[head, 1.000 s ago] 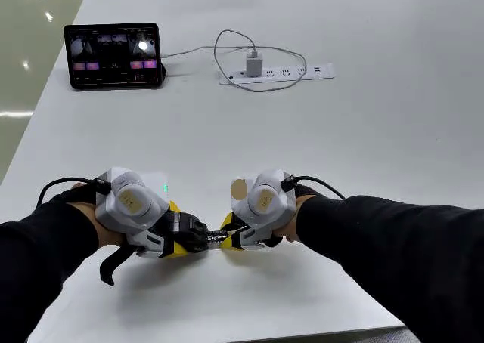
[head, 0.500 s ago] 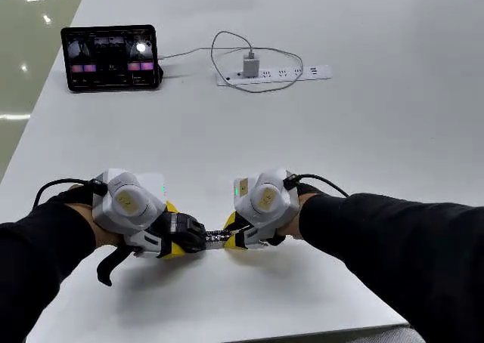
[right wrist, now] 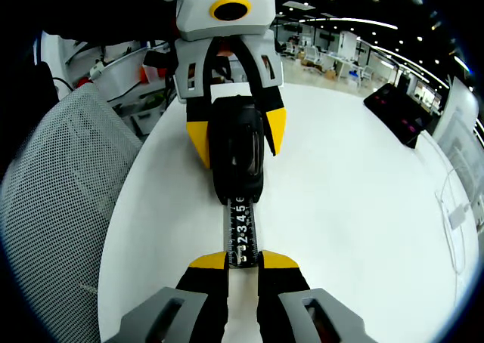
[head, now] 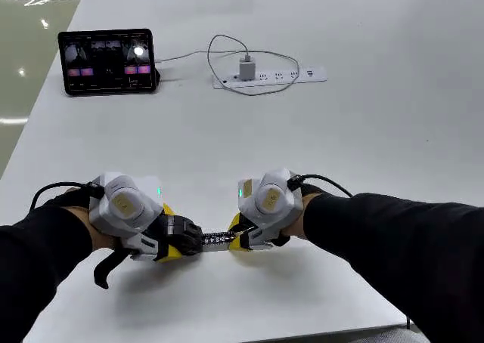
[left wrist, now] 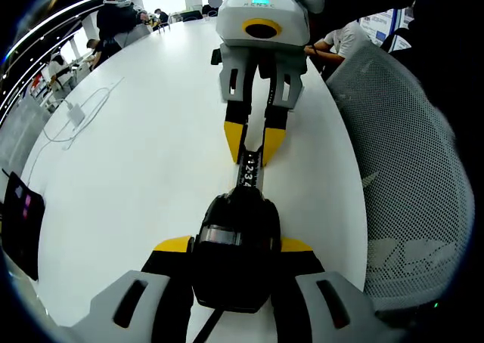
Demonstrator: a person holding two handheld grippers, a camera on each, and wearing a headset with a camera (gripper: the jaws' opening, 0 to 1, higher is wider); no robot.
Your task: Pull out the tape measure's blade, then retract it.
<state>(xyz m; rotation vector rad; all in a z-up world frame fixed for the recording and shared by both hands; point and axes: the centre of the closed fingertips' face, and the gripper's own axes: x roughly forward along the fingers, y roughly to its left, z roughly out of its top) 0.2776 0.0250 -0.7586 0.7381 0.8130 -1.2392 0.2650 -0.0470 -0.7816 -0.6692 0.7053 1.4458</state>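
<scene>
Bare tabletop (head: pixel 363 131) lies wide ahead; tablet (head: pixel 107 61), power strip (head: pixel 272 76) and cable (head: pixel 209 54) occupy far side; mesh chair (left wrist: pixel 408 169) flanks near edge

Open-plan office: long white table (head: pixel 340 131), mesh chair (left wrist: pixel 408 169).

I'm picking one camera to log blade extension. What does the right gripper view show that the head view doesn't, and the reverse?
Right gripper view: a mesh chair and blade numerals sharp enough to read. Head view: the person's black sleeves and the right gripper's white housing. Both: the left gripper clamped on the tape measure case, the right gripper pinching the pulled-out blade, the white table, the tablet.
</scene>
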